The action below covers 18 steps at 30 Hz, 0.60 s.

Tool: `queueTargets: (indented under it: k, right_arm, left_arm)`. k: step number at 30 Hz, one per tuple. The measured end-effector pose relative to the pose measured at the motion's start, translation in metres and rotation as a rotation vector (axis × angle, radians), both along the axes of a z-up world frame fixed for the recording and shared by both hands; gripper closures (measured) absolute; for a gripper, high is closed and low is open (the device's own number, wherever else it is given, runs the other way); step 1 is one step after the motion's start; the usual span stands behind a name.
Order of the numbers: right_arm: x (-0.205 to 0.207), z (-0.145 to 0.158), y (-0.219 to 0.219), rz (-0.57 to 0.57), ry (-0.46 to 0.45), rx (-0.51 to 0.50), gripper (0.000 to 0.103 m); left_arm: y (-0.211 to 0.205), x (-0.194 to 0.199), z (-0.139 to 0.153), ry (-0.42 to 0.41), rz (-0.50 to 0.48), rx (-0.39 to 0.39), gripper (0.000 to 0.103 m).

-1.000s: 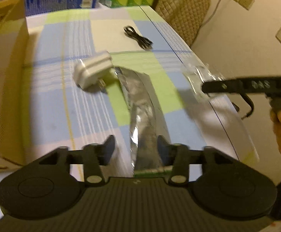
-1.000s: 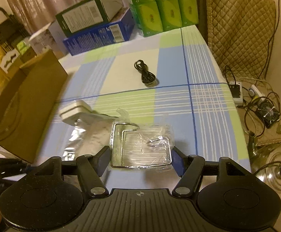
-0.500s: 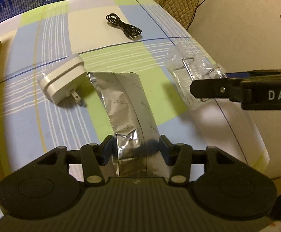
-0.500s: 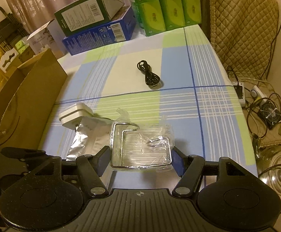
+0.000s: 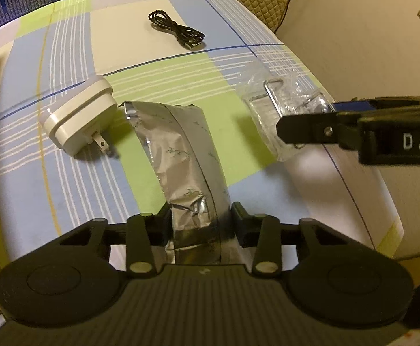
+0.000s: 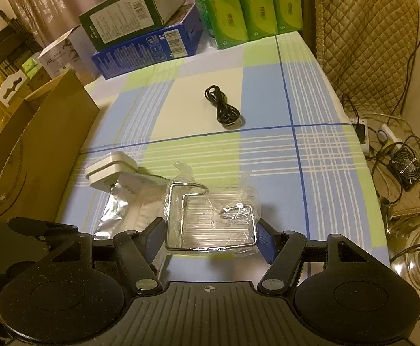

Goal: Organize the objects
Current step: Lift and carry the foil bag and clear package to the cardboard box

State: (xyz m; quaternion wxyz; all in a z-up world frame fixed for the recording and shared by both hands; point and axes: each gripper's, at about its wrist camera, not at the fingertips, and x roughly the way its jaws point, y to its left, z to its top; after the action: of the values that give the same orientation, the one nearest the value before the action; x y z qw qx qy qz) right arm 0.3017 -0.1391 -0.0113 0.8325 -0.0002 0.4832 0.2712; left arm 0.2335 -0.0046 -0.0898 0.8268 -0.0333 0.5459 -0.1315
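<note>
Left gripper [image 5: 200, 223]: fingers part-open, one on each side of the near end of the silver foil bag [image 5: 181, 155]. The pads look close to its edges, but contact cannot be confirmed; judged not yet clamped. Bag lies flat on the checked tablecloth [image 5: 74, 190], long axis running straight away from the fingers, far end just beside the white plug adapter [image 5: 78, 121].

Right gripper [image 6: 210, 235]: fingers spread wide, bracketing the near end of the wire rack in clear plastic wrap [image 6: 210, 219]. Left pad close to the wire frame, right pad at or near the wrap; no squeeze visible. Rack's long side lies across the fingers, hook end pointing away.

Each hand is nearest its own item; bag left of rack, the two just beside each other. Black cable [image 6: 224, 112] lies well apart, farther up the cloth. Cardboard box [image 6: 37, 155] stands at the left edge, likely drop-off
</note>
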Motion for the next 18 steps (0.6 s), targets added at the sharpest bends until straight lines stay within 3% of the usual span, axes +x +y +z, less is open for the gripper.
queueTargets:
  k: [10,18]
  right_arm:
    - [-0.013,0.011,-0.002,-0.022,-0.031,0.015,0.040]
    - [-0.046,0.028,-0.014,-0.099,-0.115,0.059,0.040]
  left_arm:
    - [0.002,-0.020,0.028,-0.037,-0.020,0.045,0.069]
    - [0.001,-0.038,0.063,-0.087,-0.028,0.057,0.069]
